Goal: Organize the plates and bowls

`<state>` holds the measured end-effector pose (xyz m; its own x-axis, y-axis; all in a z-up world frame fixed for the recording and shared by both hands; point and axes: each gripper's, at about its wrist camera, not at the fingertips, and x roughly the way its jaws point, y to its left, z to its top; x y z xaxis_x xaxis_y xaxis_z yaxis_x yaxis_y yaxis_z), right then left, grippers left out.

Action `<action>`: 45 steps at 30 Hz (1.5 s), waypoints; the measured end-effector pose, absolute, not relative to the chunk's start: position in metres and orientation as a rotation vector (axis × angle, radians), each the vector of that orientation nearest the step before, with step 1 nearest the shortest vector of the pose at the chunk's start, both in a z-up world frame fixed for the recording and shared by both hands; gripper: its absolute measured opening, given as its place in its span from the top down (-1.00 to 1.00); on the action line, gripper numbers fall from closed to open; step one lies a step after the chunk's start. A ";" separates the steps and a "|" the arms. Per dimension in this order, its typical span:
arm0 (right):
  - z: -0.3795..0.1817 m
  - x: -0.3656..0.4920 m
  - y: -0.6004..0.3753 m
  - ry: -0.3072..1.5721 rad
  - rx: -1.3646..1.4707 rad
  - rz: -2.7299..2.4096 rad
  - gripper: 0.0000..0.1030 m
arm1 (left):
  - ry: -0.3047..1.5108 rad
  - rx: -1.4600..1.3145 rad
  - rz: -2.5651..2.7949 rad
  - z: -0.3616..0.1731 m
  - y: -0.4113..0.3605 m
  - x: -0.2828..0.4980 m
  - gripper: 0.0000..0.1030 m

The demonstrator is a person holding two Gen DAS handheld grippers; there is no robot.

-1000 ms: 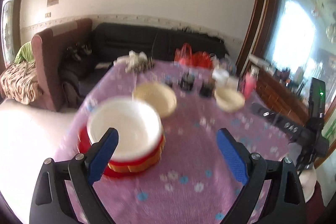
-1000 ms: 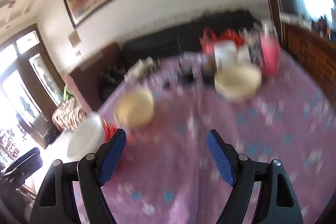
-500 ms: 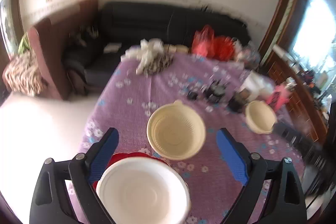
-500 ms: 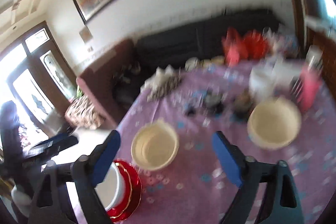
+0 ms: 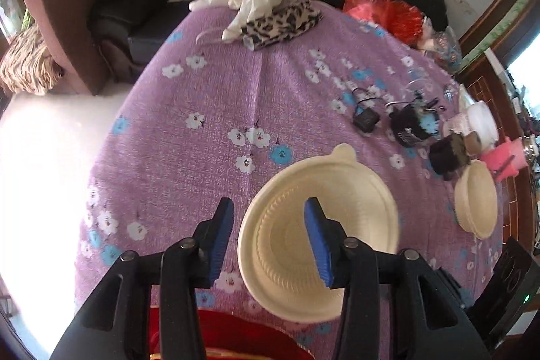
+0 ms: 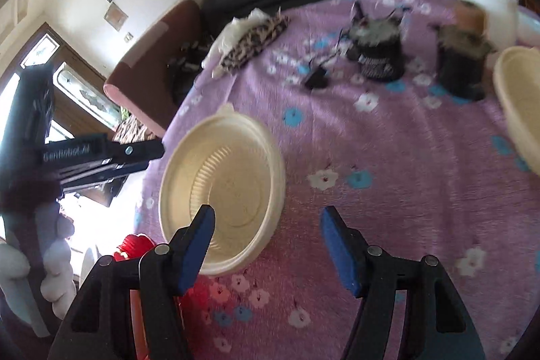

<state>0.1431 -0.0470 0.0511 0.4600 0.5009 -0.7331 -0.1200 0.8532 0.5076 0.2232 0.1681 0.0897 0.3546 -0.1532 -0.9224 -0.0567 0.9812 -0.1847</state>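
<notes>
A cream ribbed bowl (image 5: 354, 225) sits on the purple flowered tablecloth (image 5: 202, 110). My left gripper (image 5: 266, 238) is open above it, its fingers straddling the bowl's left rim. The same bowl shows in the right wrist view (image 6: 233, 171), where my right gripper (image 6: 270, 242) is open, its left finger over the bowl's near rim. A second cream bowl (image 5: 476, 201) lies at the right, also seen in the right wrist view (image 6: 519, 103). A red plate (image 5: 236, 339) peeks at the bottom edge.
Black jars (image 5: 410, 123) and a small black padlock (image 5: 364, 118) stand behind the bowls, with a pink cup (image 5: 506, 157). A leopard-print cloth with white gloves (image 5: 270, 12) lies at the far edge. A sofa and armchair stand beyond the table. The left gripper's body (image 6: 84, 157) shows left.
Both grippers moved forward and down over the table toward the ribbed bowl. The left jaws have narrowed. The white bowl on the red plate has dropped out of the left view.
</notes>
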 end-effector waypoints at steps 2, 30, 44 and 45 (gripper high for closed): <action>0.041 0.148 -0.039 1.059 0.422 0.398 -0.34 | 1.231 -0.186 -0.061 0.083 0.165 0.227 0.17; 0.053 0.060 -0.153 1.044 0.499 0.274 0.39 | 1.202 -0.043 -0.102 0.090 0.059 0.147 -0.24; 0.028 0.069 -0.131 1.068 0.524 0.289 0.32 | 1.349 -0.014 -0.087 0.047 0.025 0.143 0.26; 0.029 0.068 -0.132 1.063 0.511 0.276 0.37 | 1.349 -0.040 -0.087 0.049 0.028 0.141 0.46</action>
